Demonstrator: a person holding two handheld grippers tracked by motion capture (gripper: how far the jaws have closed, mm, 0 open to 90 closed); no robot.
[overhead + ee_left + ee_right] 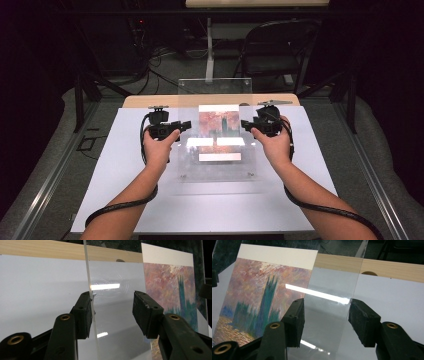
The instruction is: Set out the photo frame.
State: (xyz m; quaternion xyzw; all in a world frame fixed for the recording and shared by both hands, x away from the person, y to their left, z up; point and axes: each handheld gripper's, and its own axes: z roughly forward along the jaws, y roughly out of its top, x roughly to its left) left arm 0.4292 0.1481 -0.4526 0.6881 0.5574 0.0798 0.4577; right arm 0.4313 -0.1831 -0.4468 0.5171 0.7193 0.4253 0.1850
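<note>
Clear acrylic sheet (pixel 216 145), rectangular, glossy with bright light reflections, raised and tilted above the white tabletop, one side edge between each pair of jaws. Beneath it, a painted print (pixel 219 125) in pink, orange and teal with a white border, lying flat near the table's far edge.

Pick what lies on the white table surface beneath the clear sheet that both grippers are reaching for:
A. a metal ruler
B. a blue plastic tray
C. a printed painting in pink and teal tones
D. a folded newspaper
C: the high view shows the printed painting lying on the white table surface under the clear sheet, and its pink sky and teal tower show beside the jaws in both gripper views.
</note>
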